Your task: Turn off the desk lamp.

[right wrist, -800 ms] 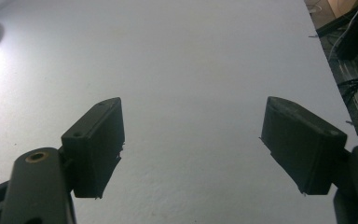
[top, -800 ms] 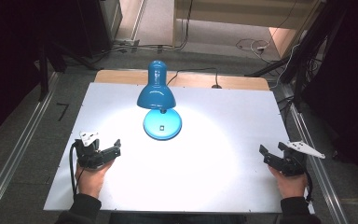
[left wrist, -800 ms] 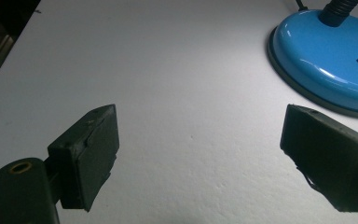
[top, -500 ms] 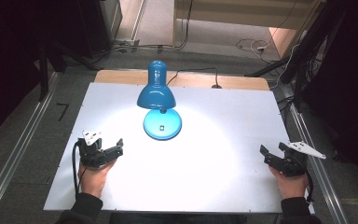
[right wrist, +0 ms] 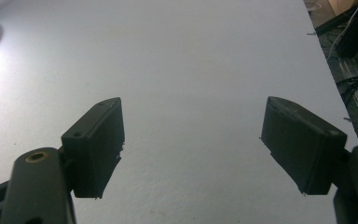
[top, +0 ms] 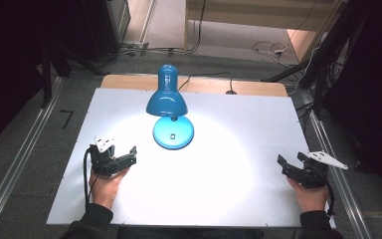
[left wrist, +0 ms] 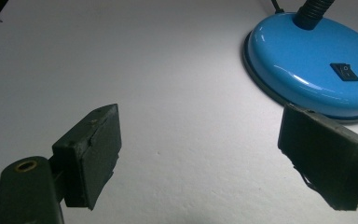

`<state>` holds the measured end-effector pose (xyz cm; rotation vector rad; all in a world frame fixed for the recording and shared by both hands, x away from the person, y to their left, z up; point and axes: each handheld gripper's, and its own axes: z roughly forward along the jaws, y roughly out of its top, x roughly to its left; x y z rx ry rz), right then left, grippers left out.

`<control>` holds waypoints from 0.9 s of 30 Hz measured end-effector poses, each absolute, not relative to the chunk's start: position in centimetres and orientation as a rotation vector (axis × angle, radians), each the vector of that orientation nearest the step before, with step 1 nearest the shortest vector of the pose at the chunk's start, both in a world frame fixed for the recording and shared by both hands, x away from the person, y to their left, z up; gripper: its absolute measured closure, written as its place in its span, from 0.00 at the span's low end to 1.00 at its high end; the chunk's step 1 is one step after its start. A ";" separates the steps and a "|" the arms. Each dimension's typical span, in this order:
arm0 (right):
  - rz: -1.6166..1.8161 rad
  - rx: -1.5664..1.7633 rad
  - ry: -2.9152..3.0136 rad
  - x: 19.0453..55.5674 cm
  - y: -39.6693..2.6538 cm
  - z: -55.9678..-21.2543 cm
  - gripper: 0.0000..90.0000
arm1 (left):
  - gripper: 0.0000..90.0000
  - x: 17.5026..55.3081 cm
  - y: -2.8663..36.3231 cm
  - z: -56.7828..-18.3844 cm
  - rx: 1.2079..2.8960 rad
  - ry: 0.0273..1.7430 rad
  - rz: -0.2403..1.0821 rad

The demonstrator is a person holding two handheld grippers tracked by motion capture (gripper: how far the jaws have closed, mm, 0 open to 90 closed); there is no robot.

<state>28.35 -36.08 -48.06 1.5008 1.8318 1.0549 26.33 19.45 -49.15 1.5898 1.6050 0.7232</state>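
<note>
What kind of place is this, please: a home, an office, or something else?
Probably a lab or recording workspace, not a home: a bare white table under a lit blue desk lamp, metal rails on grey carpet beside it, and loose cables on the floor behind.

The left gripper (top: 118, 160) sits in the person's left hand (top: 104, 185), its two black jaws spread wide with nothing between them. The right gripper (top: 292, 166) is held in the right hand (top: 308, 193), jaws likewise parted wide and empty. Both forearms reach in from the near edge, dark sleeves at the wrists.
</note>
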 end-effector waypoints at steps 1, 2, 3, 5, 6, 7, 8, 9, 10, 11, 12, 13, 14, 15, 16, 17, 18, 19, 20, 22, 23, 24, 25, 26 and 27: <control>1.055 1.502 1.831 28.3 -36.1 -48.1 0.22 | 0.15 26.4 19.4 -49.2 1.589 1.605 0.724; 1.055 1.502 1.831 28.3 -36.1 -48.0 0.22 | 0.15 26.5 19.3 -49.2 1.584 1.603 0.715; 1.055 1.500 1.832 28.3 -36.1 -48.0 0.22 | 0.16 26.5 19.2 -49.2 1.585 1.602 0.709; 1.055 1.503 1.830 28.3 -36.1 -48.0 0.22 | 0.16 26.6 19.1 -49.2 1.582 1.596 0.710; 1.056 1.502 1.830 28.3 -36.1 -48.0 0.22 | 0.16 26.7 19.0 -49.1 1.582 1.593 0.708; 1.054 1.501 1.831 28.4 -36.1 -48.1 0.22 | 0.17 26.7 18.9 -49.1 1.582 1.591 0.709; 1.054 1.502 1.831 28.4 -36.1 -48.1 0.22 | 0.17 26.8 18.9 -49.1 1.581 1.589 0.709; 1.055 1.503 1.830 28.3 -36.0 -48.0 0.22 | 0.17 26.8 18.8 -49.1 1.583 1.590 0.709; 1.055 1.503 1.829 28.3 -36.0 -48.0 0.22 | 0.17 26.8 18.8 -49.1 1.582 1.590 0.709; 1.055 1.502 1.830 28.3 -36.0 -48.0 0.22 | 0.17 26.9 18.7 -49.1 1.577 1.588 0.708; 1.056 1.502 1.830 28.3 -36.0 -48.0 0.22 | 0.17 26.9 18.7 -49.0 1.577 1.585 0.708; 1.056 1.503 1.829 28.3 -36.0 -48.0 0.22 | 0.17 26.9 18.6 -49.0 1.574 1.580 0.710; 1.055 1.503 1.830 28.3 -36.1 -48.0 0.22 | 0.17 26.9 18.6 -49.0 1.571 1.580 0.715; 1.054 1.503 1.831 28.4 -36.1 -48.1 0.22 | 0.17 27.0 18.5 -49.0 1.569 1.577 0.713; 1.054 1.503 1.831 28.4 -36.1 -48.1 0.22 | 0.17 27.0 18.4 -48.9 1.573 1.575 0.713; 1.055 1.503 1.831 28.4 -36.1 -48.1 0.22 | 0.17 27.1 18.3 -48.9 1.576 1.575 0.713; 1.055 1.508 1.830 28.4 -36.1 -48.0 0.22 | 0.17 27.2 18.2 -48.9 1.579 1.572 0.713; 1.054 1.511 1.829 28.3 -36.1 -48.0 0.22 | 0.17 27.3 18.1 -48.9 1.580 1.570 0.712; 1.055 1.508 1.830 28.4 -36.1 -48.0 0.22 | 0.18 27.4 17.9 -48.9 1.578 1.568 0.710; 1.054 1.511 1.829 28.3 -36.1 -48.0 0.22 | 0.18 27.5 17.7 -48.8 1.586 1.560 0.710; 1.054 1.510 1.829 28.3 -36.1 -48.0 0.22 | 0.18 27.6 17.6 -48.7 1.588 1.557 0.710; 1.055 1.510 1.829 28.3 -36.1 -48.0 0.22 | 0.18 27.7 17.5 -48.7 1.587 1.553 0.710; 1.055 1.509 1.830 28.3 -36.1 -48.0 0.22 | 0.19 27.8 17.4 -48.7 1.591 1.549 0.709; 1.055 1.509 1.830 28.3 -36.1 -48.0 0.22 | 0.19 27.9 17.2 -48.7 1.594 1.547 0.705; 1.055 1.509 1.830 28.3 -36.1 -48.0 0.22 | 0.19 28.0 17.1 -48.7 1.598 1.544 0.704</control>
